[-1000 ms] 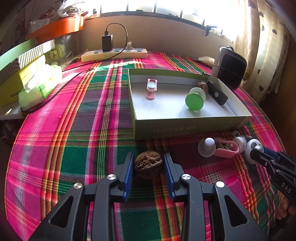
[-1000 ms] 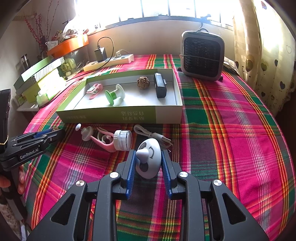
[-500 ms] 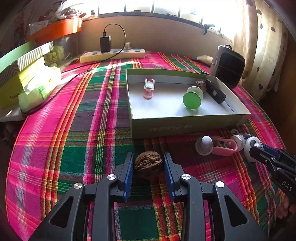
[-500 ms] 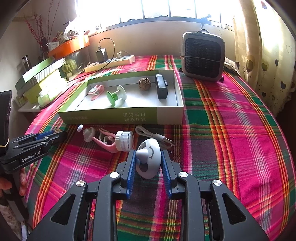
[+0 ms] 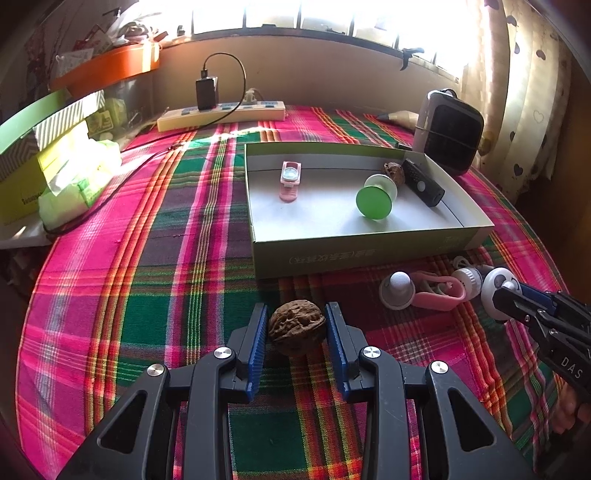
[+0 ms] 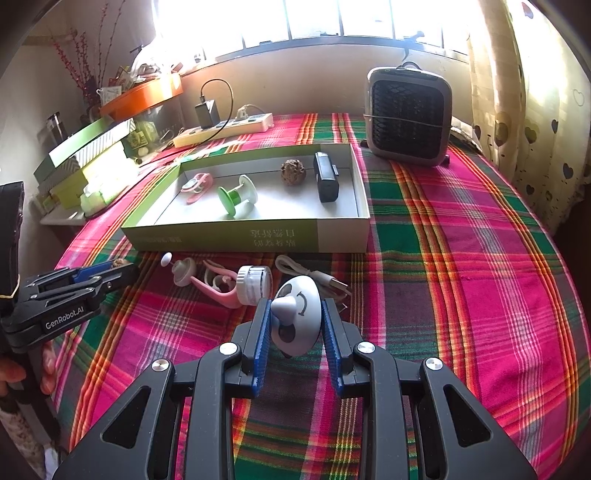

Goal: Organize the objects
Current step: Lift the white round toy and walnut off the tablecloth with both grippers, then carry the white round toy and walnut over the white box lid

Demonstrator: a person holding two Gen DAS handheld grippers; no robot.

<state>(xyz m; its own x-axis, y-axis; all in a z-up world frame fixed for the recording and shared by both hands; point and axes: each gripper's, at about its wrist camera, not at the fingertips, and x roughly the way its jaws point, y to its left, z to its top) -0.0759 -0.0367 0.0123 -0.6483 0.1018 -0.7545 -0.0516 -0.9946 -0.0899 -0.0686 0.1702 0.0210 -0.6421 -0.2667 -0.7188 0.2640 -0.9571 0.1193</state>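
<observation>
Light: strong daylight from window (image 5: 332,18) at 12 o'clock, blown out white | Glare: sunlit curtain (image 6: 524,92) at 2 o'clock | Shadows: soft, falling toward 6 o'clock | Distortion: fisheye bending, dark corners | Focus: sharp centre, softer edges

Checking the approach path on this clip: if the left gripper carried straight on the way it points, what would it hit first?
The left gripper, shut on the brown wrinkled walnut, points at the near green wall of the shallow cardboard box. That wall probably comes first, unless the gripper is high enough to clear it; its height is unclear.
</observation>
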